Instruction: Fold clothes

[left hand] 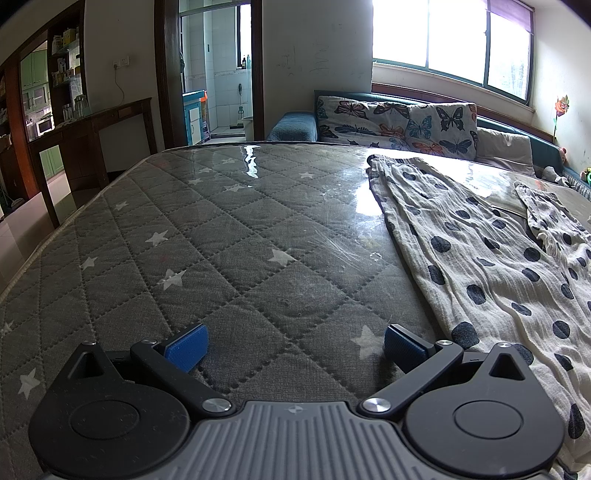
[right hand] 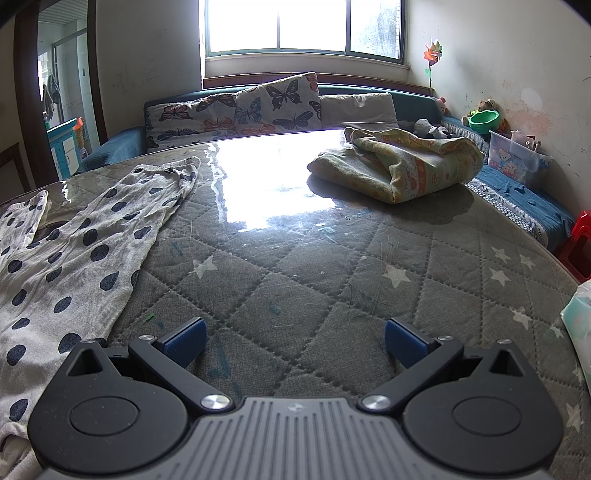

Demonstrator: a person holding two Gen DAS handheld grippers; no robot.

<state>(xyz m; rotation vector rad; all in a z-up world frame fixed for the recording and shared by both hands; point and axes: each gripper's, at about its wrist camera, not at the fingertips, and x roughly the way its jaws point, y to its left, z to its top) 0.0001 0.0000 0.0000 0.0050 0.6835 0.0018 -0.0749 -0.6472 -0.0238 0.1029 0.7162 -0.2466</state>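
Daylight pours through a wide window [right hand: 303, 26] onto a grey quilted surface [left hand: 229, 236] stitched in diamonds and dotted with pale stars, under a clear glossy sheet that throws back a strong glare. Along its far edge runs a teal sofa with a butterfly-print cushion [left hand: 399, 122] and a plain pale cushion [right hand: 356, 109] leaning on the back.

In the left wrist view, the left gripper [left hand: 295, 345] sits low over the bare quilted surface, its jaws spread wide with nothing between the blue pads [left hand: 186, 345]. A polka-dot garment [left hand: 491, 258], off-white with dark blue spots, lies spread out to the right of that gripper, reaching from the near edge toward the sofa; it looks like trousers, one leg running long and another part bunched further right. The right pad is near the cloth's edge but not on it.

In the right wrist view, the right gripper [right hand: 295, 343] is likewise wide open and empty over bare quilting. The same garment lies to its left. Further back on the right rests a loosely folded yellowish blanket [right hand: 399, 166] with small cartoon prints. Beyond it, in the corner, sit soft toys, a green bowl [right hand: 484, 120] and a clear storage box [right hand: 517, 158].
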